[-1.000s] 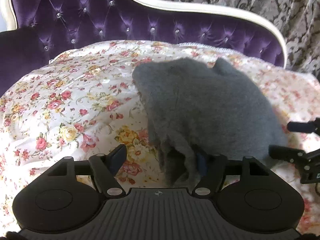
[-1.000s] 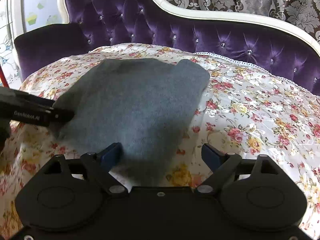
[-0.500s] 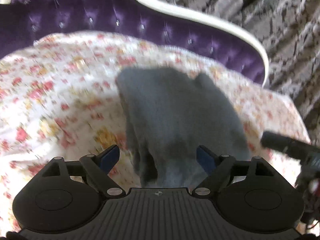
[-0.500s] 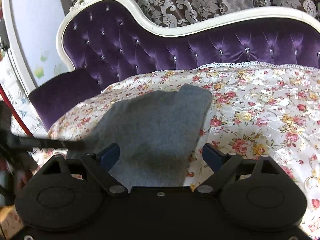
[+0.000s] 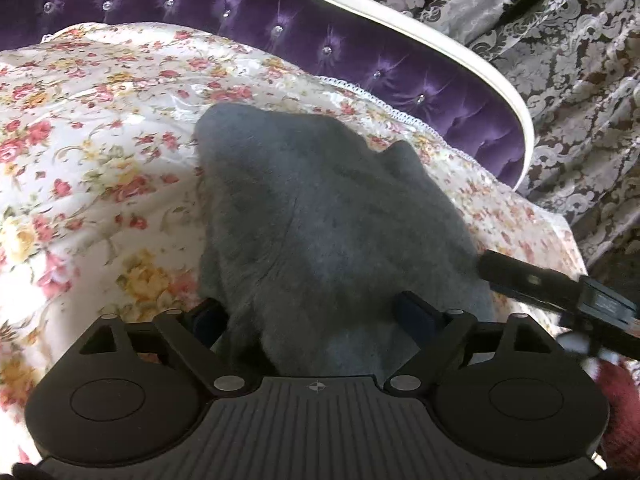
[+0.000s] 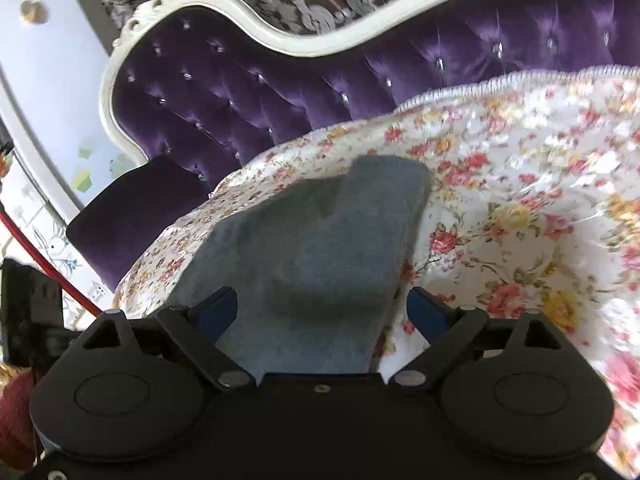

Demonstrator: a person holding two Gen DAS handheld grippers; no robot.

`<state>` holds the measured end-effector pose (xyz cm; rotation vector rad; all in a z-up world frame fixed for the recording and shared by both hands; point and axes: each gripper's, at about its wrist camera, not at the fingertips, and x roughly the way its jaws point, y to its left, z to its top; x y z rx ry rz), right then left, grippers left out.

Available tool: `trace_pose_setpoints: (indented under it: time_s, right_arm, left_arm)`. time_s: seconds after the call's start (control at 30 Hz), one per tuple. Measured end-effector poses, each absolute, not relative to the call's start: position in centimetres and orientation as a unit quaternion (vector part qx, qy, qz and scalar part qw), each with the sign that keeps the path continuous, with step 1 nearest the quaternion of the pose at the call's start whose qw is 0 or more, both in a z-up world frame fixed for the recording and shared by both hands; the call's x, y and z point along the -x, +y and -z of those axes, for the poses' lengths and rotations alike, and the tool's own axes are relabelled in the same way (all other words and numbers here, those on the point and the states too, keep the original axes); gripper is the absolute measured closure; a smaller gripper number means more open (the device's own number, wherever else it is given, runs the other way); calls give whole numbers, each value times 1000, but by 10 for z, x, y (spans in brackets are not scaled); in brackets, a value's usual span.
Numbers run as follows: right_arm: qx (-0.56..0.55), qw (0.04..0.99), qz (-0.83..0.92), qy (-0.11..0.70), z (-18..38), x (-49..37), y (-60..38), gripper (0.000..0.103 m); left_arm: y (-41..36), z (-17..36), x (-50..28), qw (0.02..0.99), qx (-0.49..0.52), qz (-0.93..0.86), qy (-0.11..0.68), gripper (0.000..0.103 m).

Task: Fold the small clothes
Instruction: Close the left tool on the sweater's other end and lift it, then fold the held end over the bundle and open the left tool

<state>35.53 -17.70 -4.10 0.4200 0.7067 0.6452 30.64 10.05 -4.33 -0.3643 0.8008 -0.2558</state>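
Over grey garment, both hand-held grippers angled down, jaws opening, unpressed.

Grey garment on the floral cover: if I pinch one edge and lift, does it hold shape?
Probably not. The grey garment drapes softly over the floral cover, so it likely sags from the pinch. Its fuzzy surface should grip, while the satiny cover may let it slide if pushed.

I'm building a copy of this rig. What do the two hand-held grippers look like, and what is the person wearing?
Each hand-held gripper, left and right, is matte black plastic: two round discs, angled link arms with silver pivot pins, blue finger pads. The left body is ribbed, with a small crosshair mark. A dark red knitted sleeve shows at the edge.
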Motion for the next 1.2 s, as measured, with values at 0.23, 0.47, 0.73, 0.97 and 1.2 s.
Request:
trace_pose_setpoints:
  time_s: [0.23, 0.47, 0.73, 0.97, 1.2]
  right_arm:
    - [-256, 837, -338, 347, 60, -396, -162, 8]
    - [-258, 834, -335, 355, 58, -413, -160, 9]
    - [-137, 869, -332, 342, 52, -397, -148, 45]
    - [-248, 843, -313, 360, 68, -425, -172, 58]
    - [-275, 834, -315, 361, 69, -418, -175, 52]
  left_arm:
    - [96, 45, -317, 898, 180, 136, 378, 10]
    - [98, 46, -316, 896, 181, 151, 377, 10]
    - [99, 46, -313, 895, 189, 153, 375, 10]
    - [105, 49, -314, 893, 203, 160, 368, 11]
    - [133, 65, -323, 856, 317, 169, 371, 74]
